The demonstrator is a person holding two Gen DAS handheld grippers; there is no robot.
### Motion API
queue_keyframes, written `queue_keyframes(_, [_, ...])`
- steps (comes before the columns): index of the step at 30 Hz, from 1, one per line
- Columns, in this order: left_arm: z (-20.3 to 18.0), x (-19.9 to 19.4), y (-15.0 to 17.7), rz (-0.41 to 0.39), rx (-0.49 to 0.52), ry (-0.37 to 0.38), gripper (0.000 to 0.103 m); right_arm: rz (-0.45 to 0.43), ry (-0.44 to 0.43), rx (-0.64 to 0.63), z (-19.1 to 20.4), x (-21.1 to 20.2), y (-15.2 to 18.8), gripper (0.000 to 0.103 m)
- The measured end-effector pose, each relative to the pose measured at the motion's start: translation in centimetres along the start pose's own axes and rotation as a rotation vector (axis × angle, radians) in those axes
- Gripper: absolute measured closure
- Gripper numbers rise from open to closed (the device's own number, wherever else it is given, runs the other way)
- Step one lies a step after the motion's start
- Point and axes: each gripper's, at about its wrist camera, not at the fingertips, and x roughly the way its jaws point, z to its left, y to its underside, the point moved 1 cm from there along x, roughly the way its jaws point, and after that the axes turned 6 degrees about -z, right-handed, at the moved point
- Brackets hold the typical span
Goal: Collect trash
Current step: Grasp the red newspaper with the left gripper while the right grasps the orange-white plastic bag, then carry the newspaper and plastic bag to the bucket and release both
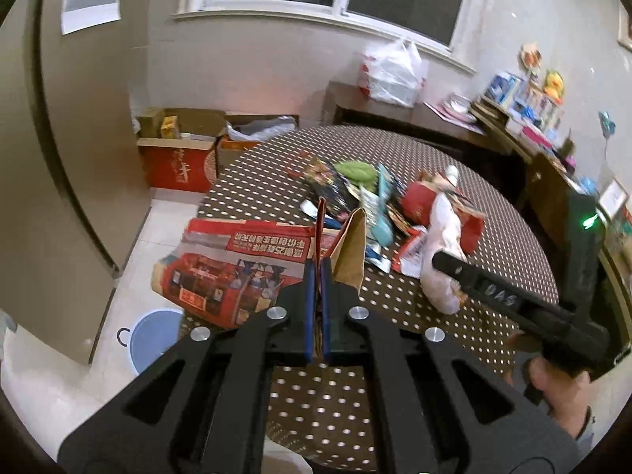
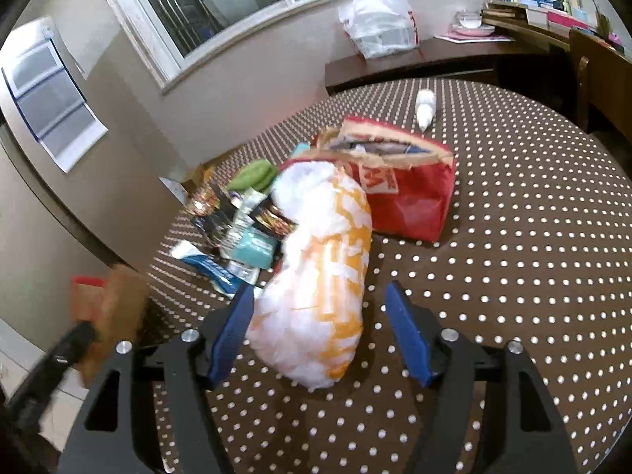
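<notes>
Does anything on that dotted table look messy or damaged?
Yes. Wrappers lie in a loose heap at the table's far left. The red bag lies on its side, its top edge ragged and torn. A white-and-orange bundle sprawls in front, between the right gripper's open jaws.

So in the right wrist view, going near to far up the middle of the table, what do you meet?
Right gripper → white and orange plastic bag → red paper bag → small white bottle → white plastic shopping bag.

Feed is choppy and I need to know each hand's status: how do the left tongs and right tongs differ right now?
Left tongs are shut on the paper bag's edge; right tongs stand open. The paper bag is pinched; the white-and-orange wrapper sits between the right pads, ungripped. Both have blue pads, over the dotted table.
</notes>
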Motion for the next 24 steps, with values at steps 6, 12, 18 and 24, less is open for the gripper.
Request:
queue_keyframes(6, [2.1, -1.4, -0.5, -0.037, -0.040, -0.015, 0.100, 0.016, -0.018, -0.006, 0.3, 0.5, 0.3, 0.068])
queue_keyframes(12, [5.6, -3.3, -1.0, -0.095, -0.107, -0.023, 0.101, -0.120, -0.040, -0.052, 2.8, -4.1, 0.4, 0.069])
queue_keyframes(18, [10.2, -5.2, -1.3, -0.142, -0.174, -0.055, 0.101, -0.139, -0.189, -0.168, 10.1, -6.3, 1.0, 0.069])
queue_keyframes(24, [16.0, -6.4, -0.3, -0.153, -0.247, -0.125, 0.101, -0.035, -0.352, -0.294, 19.5, -3.9, 3.9, 0.069])
